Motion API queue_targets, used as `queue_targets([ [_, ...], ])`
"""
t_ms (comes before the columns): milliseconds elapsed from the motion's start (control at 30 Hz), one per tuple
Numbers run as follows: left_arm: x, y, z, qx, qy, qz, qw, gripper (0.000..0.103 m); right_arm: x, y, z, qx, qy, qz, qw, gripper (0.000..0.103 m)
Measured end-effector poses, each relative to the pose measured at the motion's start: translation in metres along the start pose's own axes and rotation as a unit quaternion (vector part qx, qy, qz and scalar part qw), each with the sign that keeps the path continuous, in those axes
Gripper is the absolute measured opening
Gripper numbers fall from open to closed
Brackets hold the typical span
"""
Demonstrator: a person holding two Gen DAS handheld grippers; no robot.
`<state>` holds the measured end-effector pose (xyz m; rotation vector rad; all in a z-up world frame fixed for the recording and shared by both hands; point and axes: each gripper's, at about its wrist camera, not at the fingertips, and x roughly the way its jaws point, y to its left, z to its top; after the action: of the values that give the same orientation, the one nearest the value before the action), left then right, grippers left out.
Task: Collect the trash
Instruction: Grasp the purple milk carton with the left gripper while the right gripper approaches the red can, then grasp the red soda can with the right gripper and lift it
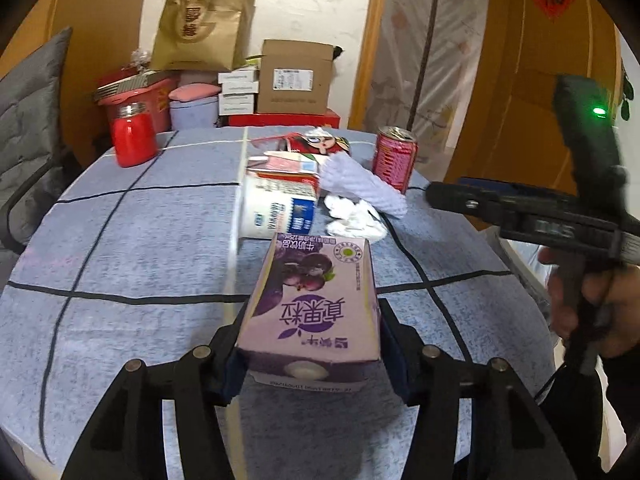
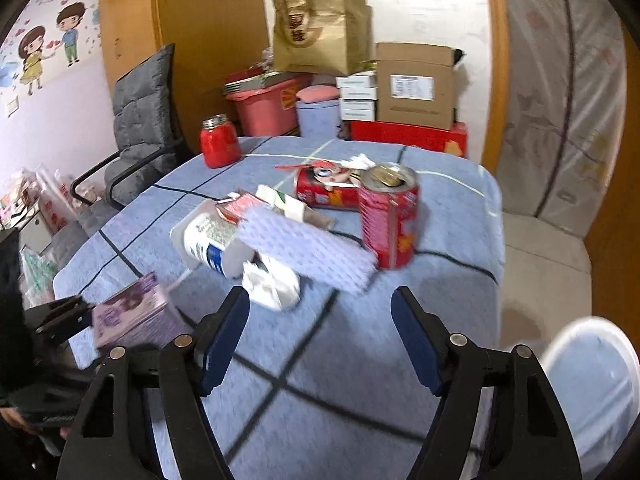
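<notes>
**Purple carton gripped on the left, right jaws wide and empty**

I have the purple milk carton (image 1: 312, 304) clamped in my left gripper (image 1: 314, 344): the blue pads press on its two long sides and the carton points away from me over the table, its end with the round white seal toward the camera. From the right wrist camera I see the same carton (image 2: 130, 316) low at the left edge, held in the left gripper's dark fingers.

My right gripper (image 2: 320, 336) stands wide apart with nothing between its pads; only the blue checked tablecloth (image 2: 304, 360) shows in the gap. Just beyond its fingertips lies a crumpled white tissue (image 2: 272, 286), and over that a white textured sheet (image 2: 308, 256) leans against the red drink can (image 2: 390, 220), which stands upright with its top open. A white cup (image 2: 208, 240) lies on its side beside the tissue, with a flattened red-and-white carton (image 2: 280, 204) behind it and a red snack packet (image 2: 328, 188) further back.

A red jar (image 2: 218, 142) stands well apart near the far left edge of the table. At lower right, off the table, I see the rim of a white bin (image 2: 592, 364).
</notes>
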<state>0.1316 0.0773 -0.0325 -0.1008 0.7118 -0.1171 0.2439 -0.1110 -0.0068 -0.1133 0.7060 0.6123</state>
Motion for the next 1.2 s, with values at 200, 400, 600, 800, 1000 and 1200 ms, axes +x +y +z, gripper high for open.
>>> queue_targets([
  [200,-0.005,0.011,0.004,-0.012,-0.007,0.003,0.9999,0.057,0.016,-0.017,0.015,0.025,-0.012,-0.032,0.999,0.074],
  [400,0.002,0.014,0.01,-0.017,-0.011,-0.004,0.9998,0.057,0.034,-0.049,0.029,0.062,-0.012,-0.066,0.996,0.074],
  [600,0.009,0.008,0.015,-0.013,-0.013,-0.012,0.9998,0.057,0.055,-0.059,0.044,0.067,-0.003,-0.048,0.997,0.074],
  [800,0.012,0.007,0.019,-0.013,-0.015,-0.014,0.9997,0.057,0.067,-0.053,0.05,0.05,0.001,-0.034,0.998,0.057],
  [1000,0.012,0.005,0.021,-0.011,-0.015,-0.011,0.9998,0.057,0.062,-0.05,0.049,0.054,-0.01,-0.021,0.998,0.056],
  [1200,0.009,-0.001,0.026,-0.006,-0.018,-0.011,0.9998,0.057,0.038,-0.058,0.047,0.072,-0.028,-0.009,0.997,0.056],
])
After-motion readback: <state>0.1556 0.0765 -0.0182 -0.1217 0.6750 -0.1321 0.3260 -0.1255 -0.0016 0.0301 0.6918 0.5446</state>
